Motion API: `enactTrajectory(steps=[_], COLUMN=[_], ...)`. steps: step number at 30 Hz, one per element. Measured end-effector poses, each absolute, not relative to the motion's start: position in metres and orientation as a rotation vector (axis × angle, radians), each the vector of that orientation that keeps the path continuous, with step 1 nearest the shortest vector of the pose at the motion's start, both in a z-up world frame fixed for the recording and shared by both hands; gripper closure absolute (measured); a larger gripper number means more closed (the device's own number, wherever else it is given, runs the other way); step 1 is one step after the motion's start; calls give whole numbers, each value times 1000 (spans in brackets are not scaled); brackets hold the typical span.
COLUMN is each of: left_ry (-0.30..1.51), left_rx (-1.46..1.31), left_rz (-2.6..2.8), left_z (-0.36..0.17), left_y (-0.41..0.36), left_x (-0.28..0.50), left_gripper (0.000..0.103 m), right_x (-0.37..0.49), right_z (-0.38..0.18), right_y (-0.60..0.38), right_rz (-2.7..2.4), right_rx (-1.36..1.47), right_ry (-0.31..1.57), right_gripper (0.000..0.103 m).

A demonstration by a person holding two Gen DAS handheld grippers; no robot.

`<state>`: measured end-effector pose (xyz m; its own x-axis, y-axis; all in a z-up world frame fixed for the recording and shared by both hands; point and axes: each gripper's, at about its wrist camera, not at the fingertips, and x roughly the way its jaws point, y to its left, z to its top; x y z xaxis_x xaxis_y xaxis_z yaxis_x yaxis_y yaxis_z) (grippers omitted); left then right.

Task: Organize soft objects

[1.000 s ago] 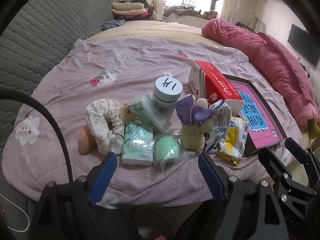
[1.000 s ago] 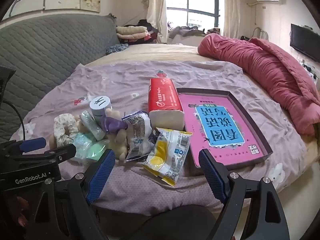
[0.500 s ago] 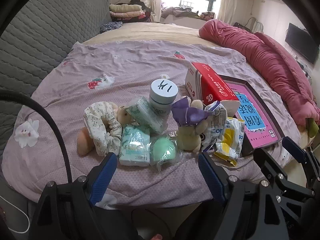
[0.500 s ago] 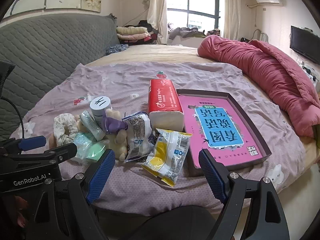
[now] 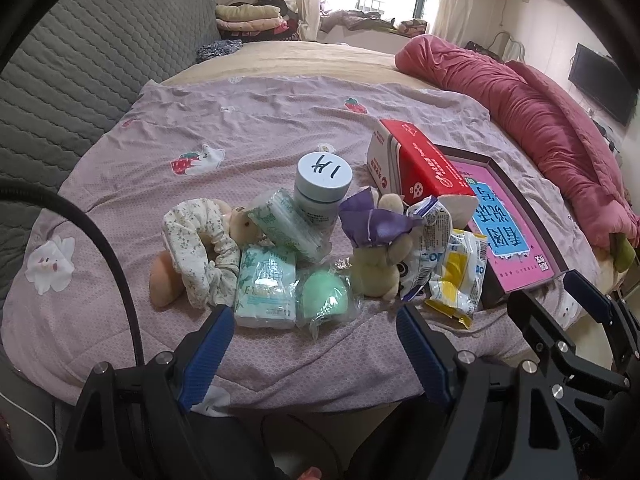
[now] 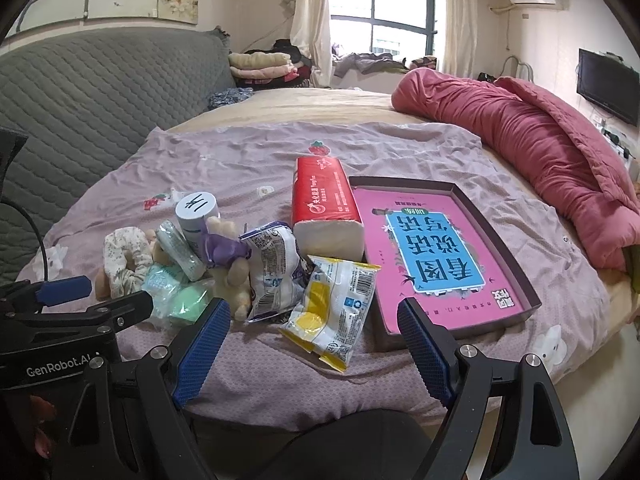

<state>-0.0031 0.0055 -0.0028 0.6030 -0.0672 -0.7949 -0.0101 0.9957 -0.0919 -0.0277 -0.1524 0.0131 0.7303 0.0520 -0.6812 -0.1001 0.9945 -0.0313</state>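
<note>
Both grippers, left gripper (image 5: 314, 338) & right gripper (image 6: 316, 338), wide open w/ nothing held; green sponge (image 5: 324, 294) just ahead of left: light, squishy, slick wrap, so pinch mid-body.

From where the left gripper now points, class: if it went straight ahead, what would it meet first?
Probably the green sponge in its clear wrapper, lying nearest between the open left gripper fingers; the tissue pack sits just beside it. Depth is uncertain.

Both wrist views low at bed edge, facing the headboard, probably level, sharing the item pile (image 5: 320, 248)
</note>
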Motion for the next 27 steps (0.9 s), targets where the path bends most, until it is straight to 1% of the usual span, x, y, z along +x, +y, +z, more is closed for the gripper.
enactTrajectory(steps=[27], left_ry=[947], left_rx=[-112], left_rz=[-51], left_z=[-4], left_y=[8], left_x=[-1], left_gripper=[20], right_x=[-28], right_z=[13], right_y=[-153], right_rz=[77], right_rx=[-64], right_ry=[751], right_gripper=[17])
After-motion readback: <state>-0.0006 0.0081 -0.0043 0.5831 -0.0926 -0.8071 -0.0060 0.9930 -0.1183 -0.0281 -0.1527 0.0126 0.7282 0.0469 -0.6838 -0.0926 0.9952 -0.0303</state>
